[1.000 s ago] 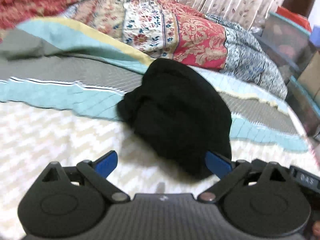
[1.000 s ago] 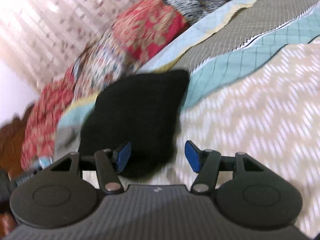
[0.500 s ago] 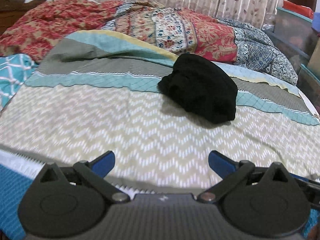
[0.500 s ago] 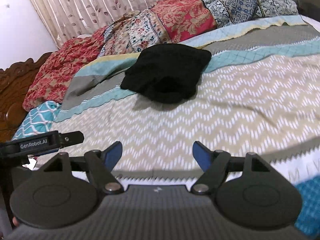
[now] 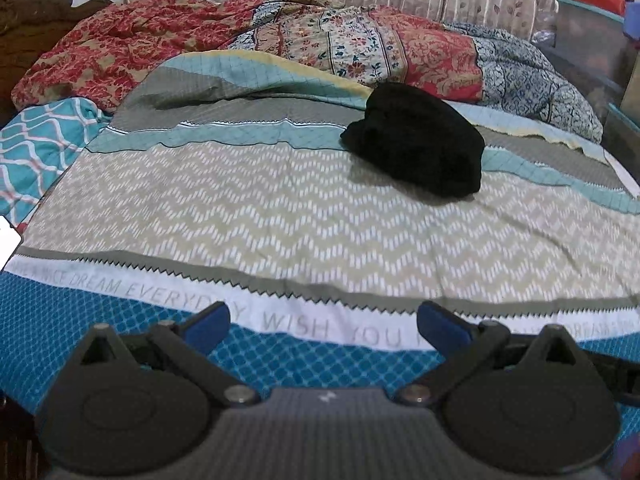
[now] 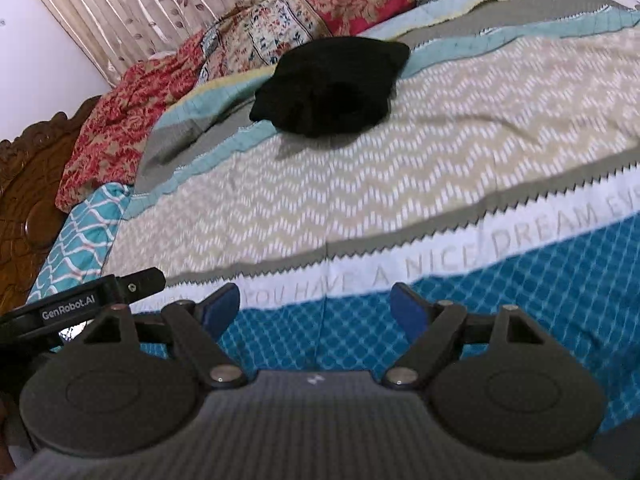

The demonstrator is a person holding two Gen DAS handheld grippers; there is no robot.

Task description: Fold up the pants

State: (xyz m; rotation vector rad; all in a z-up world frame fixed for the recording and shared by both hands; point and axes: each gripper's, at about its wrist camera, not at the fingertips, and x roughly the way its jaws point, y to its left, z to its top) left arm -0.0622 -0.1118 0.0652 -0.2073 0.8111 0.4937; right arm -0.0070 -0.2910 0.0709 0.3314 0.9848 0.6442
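The black pants (image 5: 418, 145) lie as a compact folded bundle far out on the bed, on the teal and zigzag stripes of the cover. In the right wrist view the same pants (image 6: 332, 88) sit in the upper middle. My left gripper (image 5: 322, 326) hangs open over the near blue band of the cover, well short of the bundle, with nothing between its blue pads. My right gripper (image 6: 316, 306) is also over the near edge, its jaws still opening and empty. The left gripper's body (image 6: 80, 306) shows at the left of the right wrist view.
A striped bedcover (image 5: 280, 216) with printed lettering spans the bed. A rumpled red and floral quilt (image 5: 320, 40) lies along the far side before a curtain. A teal patterned pillow (image 5: 36, 152) and carved wooden headboard (image 6: 24, 184) are at left; storage boxes (image 5: 592, 32) stand at right.
Both grippers have drawn back from the pants toward the near edge of the bed. The bundle stays where it lay. The right gripper's jaws have spread wider.
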